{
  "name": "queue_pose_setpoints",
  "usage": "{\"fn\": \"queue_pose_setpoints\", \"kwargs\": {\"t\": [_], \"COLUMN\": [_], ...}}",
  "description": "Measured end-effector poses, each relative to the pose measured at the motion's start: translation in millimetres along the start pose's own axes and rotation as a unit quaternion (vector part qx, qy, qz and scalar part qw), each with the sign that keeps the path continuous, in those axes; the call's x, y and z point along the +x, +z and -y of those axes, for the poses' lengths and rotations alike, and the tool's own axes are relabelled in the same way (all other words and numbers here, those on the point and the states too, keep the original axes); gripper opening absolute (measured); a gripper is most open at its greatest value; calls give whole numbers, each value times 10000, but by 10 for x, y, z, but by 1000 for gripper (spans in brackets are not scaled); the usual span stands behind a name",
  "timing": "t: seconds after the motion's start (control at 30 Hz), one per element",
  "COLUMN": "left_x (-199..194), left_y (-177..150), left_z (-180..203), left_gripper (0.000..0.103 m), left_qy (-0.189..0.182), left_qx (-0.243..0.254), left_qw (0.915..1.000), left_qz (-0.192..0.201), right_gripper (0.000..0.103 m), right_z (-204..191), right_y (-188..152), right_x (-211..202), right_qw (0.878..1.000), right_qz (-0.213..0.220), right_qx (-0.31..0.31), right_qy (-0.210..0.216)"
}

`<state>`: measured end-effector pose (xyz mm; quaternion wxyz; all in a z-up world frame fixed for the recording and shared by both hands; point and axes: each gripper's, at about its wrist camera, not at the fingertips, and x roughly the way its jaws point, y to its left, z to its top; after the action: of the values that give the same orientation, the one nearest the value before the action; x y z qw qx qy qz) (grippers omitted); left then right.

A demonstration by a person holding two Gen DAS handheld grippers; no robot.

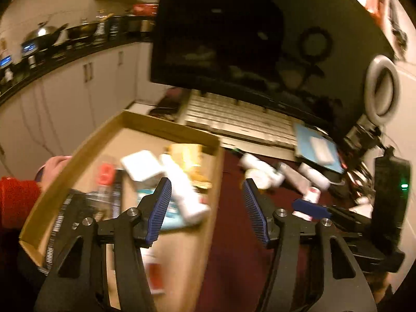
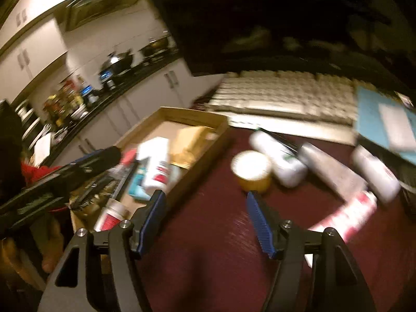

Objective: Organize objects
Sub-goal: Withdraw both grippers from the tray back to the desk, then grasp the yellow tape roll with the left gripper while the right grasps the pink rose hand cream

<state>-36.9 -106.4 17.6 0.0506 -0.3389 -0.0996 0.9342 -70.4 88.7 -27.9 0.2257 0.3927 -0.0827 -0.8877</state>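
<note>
The long white plastic bottle lies slanted in the shallow cardboard tray, blurred. Left gripper and right gripper gape wide, empty, above the maroon surface.

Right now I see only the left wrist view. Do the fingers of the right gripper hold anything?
Observer: No. The right gripper is open, and only the maroon table top shows between its fingers.
Operator: What stands just ahead of it?
Observer: A round jar with a pale lid and an amber body, upright.
Operator: Is that jar inside the box?
Observer: No. It stands on the table top, outside the right wall of the cardboard box, next to a white bottle lying on its side.
</note>
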Motion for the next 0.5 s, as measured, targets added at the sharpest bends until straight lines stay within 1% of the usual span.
{"fn": "queue_pose_setpoints", "kwargs": {"t": [0.13, 0.2, 0.37, 0.5], "left_x": [77, 128, 226, 299], "left_y": [-18, -45, -132, -189], "left_z": [189, 265, 459, 533], "left_gripper": [57, 57, 57, 57], "left_qy": [-223, -316, -341, -427], "left_qx": [40, 54, 251, 243], "left_qw": [9995, 9990, 9979, 9965], "left_qz": [-215, -315, -493, -676], "right_gripper": [65, 65, 65, 65], "right_z": [305, 422, 593, 688], "right_y": [-158, -212, -299, -382], "right_x": [-119, -204, -331, -391], "right_qw": [9991, 9981, 9966, 9953], "right_qz": [-59, -17, -7, -67], "right_qx": [321, 455, 576, 703], "right_qy": [-274, -410, -589, -656]}}
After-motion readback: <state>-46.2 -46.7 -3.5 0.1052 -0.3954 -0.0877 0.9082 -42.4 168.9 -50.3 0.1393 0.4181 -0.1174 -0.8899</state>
